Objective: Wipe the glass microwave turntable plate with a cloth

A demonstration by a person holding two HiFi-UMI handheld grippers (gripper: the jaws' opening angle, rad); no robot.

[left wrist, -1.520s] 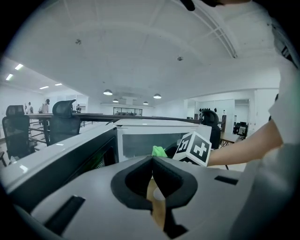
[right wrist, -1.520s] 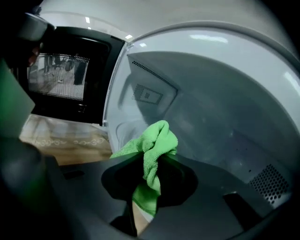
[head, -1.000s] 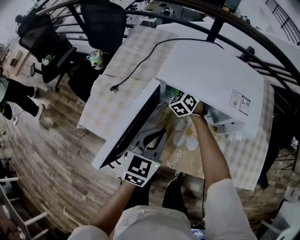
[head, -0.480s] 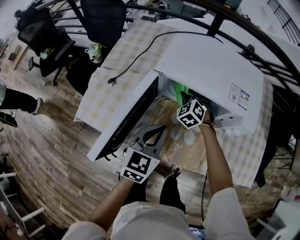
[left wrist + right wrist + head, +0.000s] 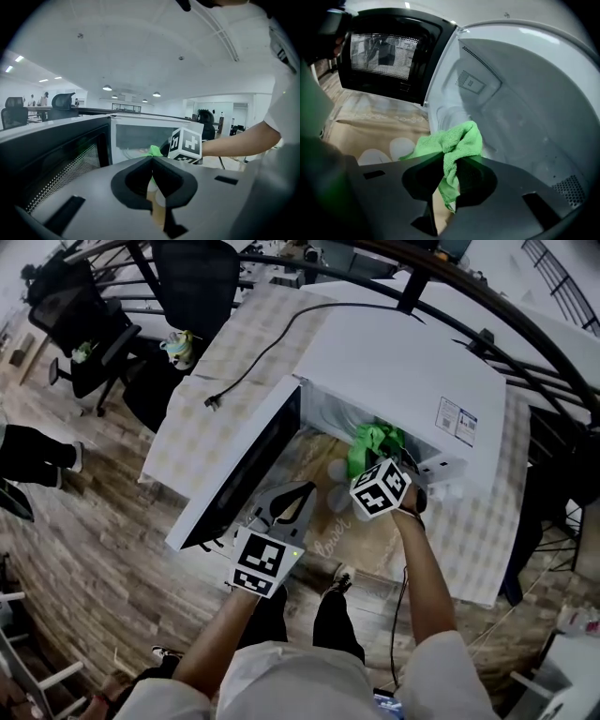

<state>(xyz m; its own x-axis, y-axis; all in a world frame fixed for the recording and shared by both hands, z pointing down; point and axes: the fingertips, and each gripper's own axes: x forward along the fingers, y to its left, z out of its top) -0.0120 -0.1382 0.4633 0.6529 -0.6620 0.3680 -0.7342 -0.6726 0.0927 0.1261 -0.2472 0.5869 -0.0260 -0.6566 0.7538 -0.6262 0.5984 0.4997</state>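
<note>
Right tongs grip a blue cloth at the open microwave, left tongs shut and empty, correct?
No: the cloth is green, not blue, as the right gripper view shows. The right tongs grip it at the open microwave; left tongs shut, empty.

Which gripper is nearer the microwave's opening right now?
Right. The right gripper, shut on the green cloth, is at the mouth of the microwave. The left gripper sits outside, beside the open door, jaws shut.

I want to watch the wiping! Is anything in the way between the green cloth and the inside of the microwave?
Nothing visible. The door is swung open, and the right gripper holds the green cloth at the open mouth of the microwave. The glass plate itself can't be made out.
</note>
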